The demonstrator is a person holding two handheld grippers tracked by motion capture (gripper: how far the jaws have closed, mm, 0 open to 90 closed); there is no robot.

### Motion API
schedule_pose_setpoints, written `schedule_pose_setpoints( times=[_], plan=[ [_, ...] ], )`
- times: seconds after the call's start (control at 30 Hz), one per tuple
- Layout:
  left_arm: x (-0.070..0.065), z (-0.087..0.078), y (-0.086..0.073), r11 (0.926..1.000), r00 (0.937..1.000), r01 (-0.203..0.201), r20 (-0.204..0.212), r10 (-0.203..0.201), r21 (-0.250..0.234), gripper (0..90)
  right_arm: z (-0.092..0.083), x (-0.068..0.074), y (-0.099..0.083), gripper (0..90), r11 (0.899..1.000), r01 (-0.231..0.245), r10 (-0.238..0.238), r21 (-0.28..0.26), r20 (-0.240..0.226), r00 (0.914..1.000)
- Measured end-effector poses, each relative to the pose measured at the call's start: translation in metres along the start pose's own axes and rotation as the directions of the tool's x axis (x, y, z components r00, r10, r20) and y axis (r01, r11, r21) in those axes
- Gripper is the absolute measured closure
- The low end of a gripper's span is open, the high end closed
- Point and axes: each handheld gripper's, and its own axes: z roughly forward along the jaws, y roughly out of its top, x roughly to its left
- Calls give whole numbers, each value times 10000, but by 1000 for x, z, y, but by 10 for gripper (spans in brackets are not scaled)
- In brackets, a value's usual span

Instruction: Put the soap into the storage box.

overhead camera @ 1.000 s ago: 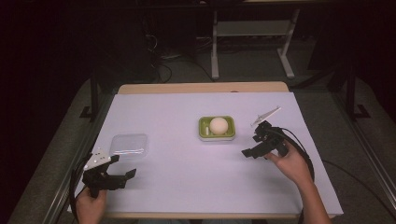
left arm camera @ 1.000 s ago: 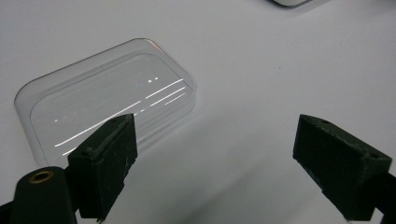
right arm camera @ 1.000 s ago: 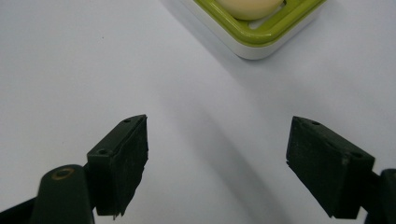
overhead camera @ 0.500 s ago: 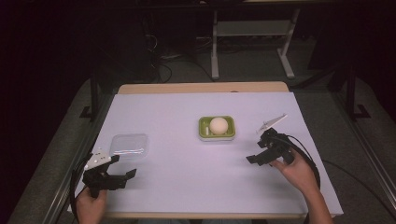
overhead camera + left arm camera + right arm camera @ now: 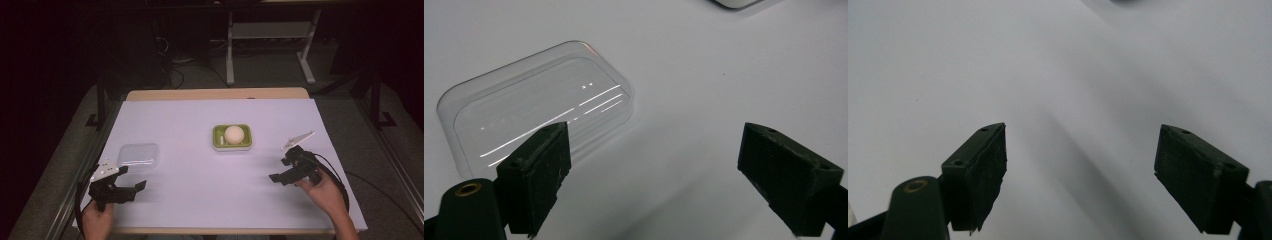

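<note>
A green rectangular container (image 5: 231,137) sits mid-table with a cream ball (image 5: 233,133) inside it. Its clear plastic lid (image 5: 138,154) lies flat at the left; the same clear lid (image 5: 536,105) appears just past my left jaws. My left gripper (image 5: 131,189) rests near the front left edge, open and holding nothing; in its own view the left gripper (image 5: 654,175) spans bare table. My right gripper (image 5: 280,170) hovers at the front right, open and holding nothing, pointing left; the right gripper (image 5: 1080,170) has plain white surface between its jaws.
The white table cover (image 5: 200,190) has free room in the middle and front. A wooden strip (image 5: 215,94) edges the far side. Metal frame legs (image 5: 230,45) and cables stand on the dark floor behind. A cable (image 5: 335,172) loops from the right gripper.
My right gripper has drawn back toward the front right, away from the green container. The left gripper has stayed put by the lid.
</note>
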Motion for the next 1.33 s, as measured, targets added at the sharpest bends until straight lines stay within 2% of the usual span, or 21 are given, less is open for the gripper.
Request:
schedule_pose_setpoints(
  times=[0.37,0.73,1.0,1.07,1.17,1.33],
  plan=[
    [0,0,0,9999,9999,-147,-54,148,5,129,-5,4,-19,203,9997,-173,174,-143,35,9998],
    [-1,2,-1,9999,9999,-103,50,103,-10,129,-7,9,-35,196,9989,-321,321,-349,2,9995],
    [-1,2,-1,9998,9998,-199,82,198,68,129,-6,17,-45,194,9982,-221,223,-566,36,9997],
    [-1,2,-1,10000,9999,-100,102,100,0,129,-6,22,-48,197,9973,-151,162,-715,150,9998],
    [-1,3,-1,9999,9998,-160,146,159,16,129,-6,24,-52,195,9969,-29,54,-790,313,9995],
    [-1,3,-1,9999,9998,-156,154,155,41,129,-2,27,-58,180,9966,-17,36,-822,220,9998]
  ],
)
